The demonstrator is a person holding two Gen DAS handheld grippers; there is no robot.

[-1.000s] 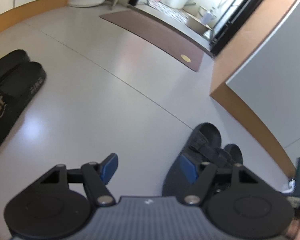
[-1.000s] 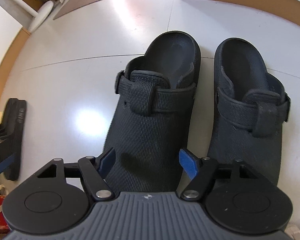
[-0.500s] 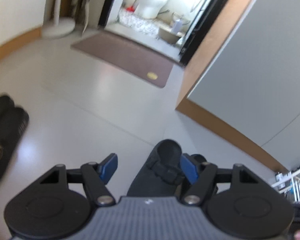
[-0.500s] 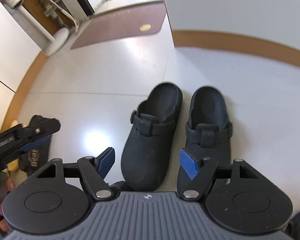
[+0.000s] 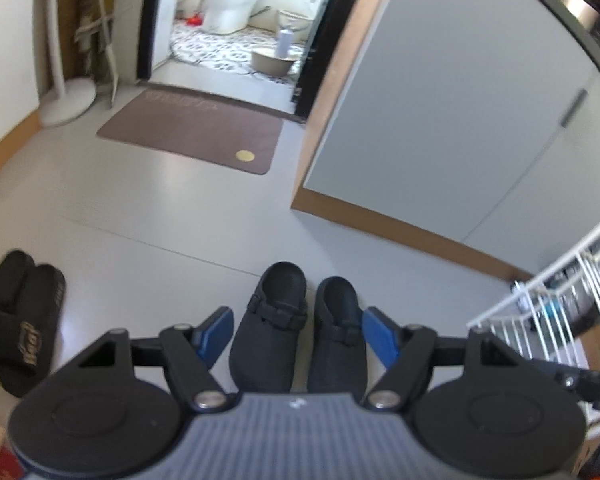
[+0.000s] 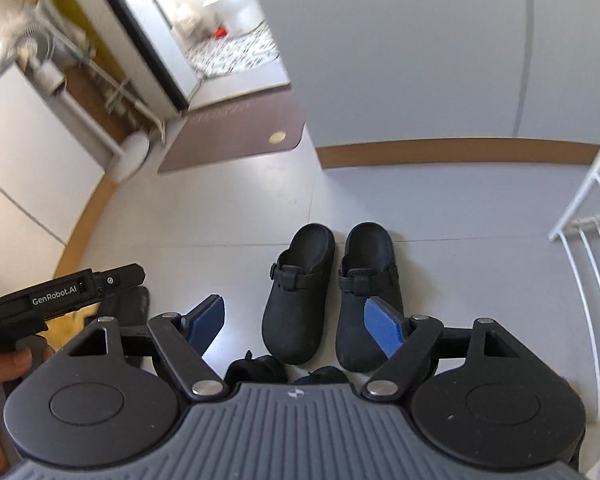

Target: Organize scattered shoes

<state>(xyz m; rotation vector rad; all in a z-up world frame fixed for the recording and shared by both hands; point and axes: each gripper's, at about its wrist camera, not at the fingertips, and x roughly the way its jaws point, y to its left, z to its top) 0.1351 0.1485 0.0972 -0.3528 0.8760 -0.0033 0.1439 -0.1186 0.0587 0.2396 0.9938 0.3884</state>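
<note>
Black rubber clogs [image 6: 328, 292] stand paired, side by side, on the pale grey floor [image 6: 204, 216] below me. My left gripper [image 5: 296, 336] and right gripper [image 6: 296, 322] hover above; both jaws are opening, grasping nothing.

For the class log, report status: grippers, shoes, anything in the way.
Left gripper and right gripper opening, nothing between the jaws. Black clogs paired side by side on floor; black slides paired off left. Nothing in the way.
</note>
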